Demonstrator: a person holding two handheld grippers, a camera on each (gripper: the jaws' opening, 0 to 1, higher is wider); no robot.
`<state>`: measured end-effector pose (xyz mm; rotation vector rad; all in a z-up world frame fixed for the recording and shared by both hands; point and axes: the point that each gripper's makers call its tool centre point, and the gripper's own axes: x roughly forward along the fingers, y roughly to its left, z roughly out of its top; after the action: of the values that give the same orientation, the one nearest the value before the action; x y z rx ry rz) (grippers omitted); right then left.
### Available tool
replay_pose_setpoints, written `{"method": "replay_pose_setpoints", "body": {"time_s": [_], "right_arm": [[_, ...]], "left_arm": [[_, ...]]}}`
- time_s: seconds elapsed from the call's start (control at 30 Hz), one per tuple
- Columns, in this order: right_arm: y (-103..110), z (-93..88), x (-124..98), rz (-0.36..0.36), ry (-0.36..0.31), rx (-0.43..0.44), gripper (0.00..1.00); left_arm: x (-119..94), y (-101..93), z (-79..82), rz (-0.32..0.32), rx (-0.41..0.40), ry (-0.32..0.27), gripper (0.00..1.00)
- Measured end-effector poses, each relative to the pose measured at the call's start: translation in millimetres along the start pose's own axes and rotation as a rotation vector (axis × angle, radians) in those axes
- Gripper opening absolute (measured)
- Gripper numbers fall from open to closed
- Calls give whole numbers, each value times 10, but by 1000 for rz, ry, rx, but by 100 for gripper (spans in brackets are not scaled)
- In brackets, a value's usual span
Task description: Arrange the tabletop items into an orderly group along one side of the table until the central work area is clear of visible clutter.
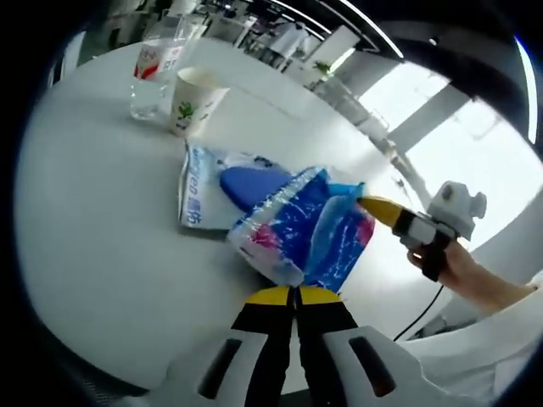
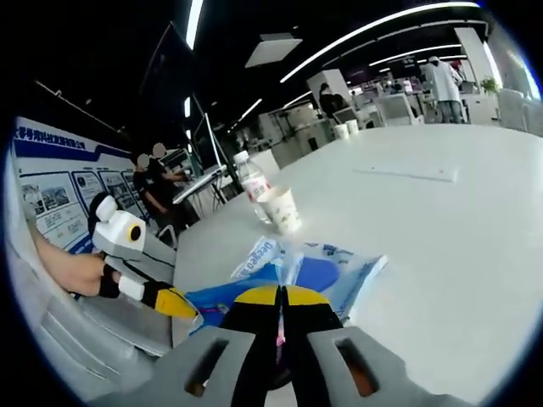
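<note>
A crinkly blue snack bag (image 1: pixel 310 225) hangs just above the white table (image 1: pixel 102 229), stretched between both grippers. My left gripper (image 1: pixel 297 294) is shut on its near edge. From the right, my right gripper (image 1: pixel 373 206) pinches its far corner. In the right gripper view, the right gripper (image 2: pixel 281 297) is shut on the bag (image 2: pixel 222 299), and the left gripper (image 2: pixel 174 302) holds its other end. Under the bag lies a white and blue tissue pack (image 1: pixel 204 195) (image 2: pixel 344 267). Beyond it stand a paper cup (image 1: pixel 197 100) (image 2: pixel 281 209) and a clear water bottle (image 1: pixel 159 64) (image 2: pixel 249 181), side by side.
A flat white sheet (image 2: pixel 407 172) lies further out on the table, and two cups (image 2: pixel 345 130) stand at its far edge. People stand near a poster board (image 2: pixel 59 199) and at the back right. The table edge (image 1: pixel 399 288) runs close to the person's hand (image 1: pixel 462 263).
</note>
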<state>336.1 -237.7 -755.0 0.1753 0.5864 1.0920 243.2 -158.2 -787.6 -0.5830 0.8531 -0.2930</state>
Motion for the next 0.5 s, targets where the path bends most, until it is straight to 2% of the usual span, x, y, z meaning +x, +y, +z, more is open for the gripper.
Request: {"method": "replay_pose_setpoints", "body": {"time_s": [0.3,0.5], "right_arm": [[-162,200,-286,-70,-106,51,0],[-267,247,-471,-112,-141,67,0]], "left_arm": [[95,-265,286,-35,97,-32,0],[185,-434,387,-60,145,-29,0]]}}
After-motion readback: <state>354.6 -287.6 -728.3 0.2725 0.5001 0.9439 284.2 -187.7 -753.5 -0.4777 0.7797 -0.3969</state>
